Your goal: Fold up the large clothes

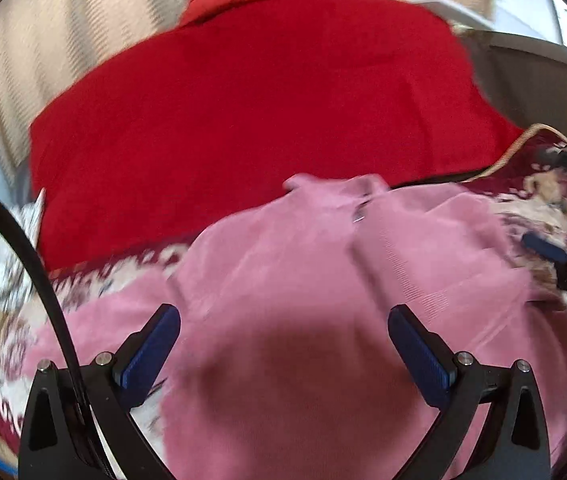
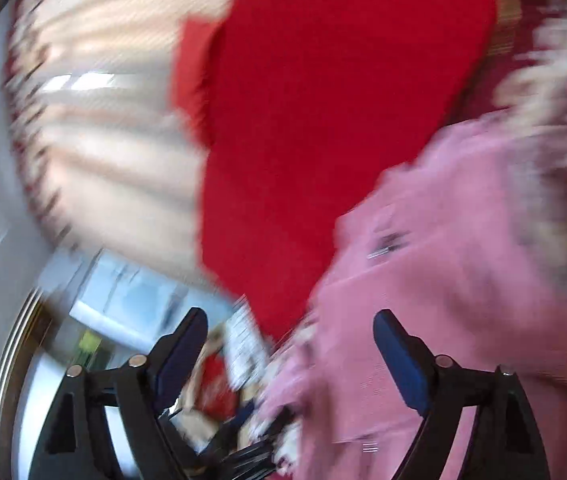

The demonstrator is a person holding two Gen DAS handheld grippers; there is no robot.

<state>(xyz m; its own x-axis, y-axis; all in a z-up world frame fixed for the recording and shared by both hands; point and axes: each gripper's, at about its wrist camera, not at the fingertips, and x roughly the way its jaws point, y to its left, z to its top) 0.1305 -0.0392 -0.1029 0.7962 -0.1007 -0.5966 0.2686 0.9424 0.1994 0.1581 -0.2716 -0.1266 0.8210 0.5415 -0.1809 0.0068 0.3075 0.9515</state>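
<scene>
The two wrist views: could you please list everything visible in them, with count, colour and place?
pink garment: one, pink, spread on the patterned cover right below the left gripper; a small metal zip pull sits near its collar.
red cloth: one, bright red, lying flat beyond the pink garment.
patterned cover: one, dark red and cream floral, under the pink garment.
striped surface: one, beige, beyond the red cloth.
cable: one, black, curving along the left edge of the left wrist view.
left gripper: one, black with blue pads, open above the pink garment.
right gripper: one, black with blue pads, open over the pink garment's edge; the view is blurred.
</scene>
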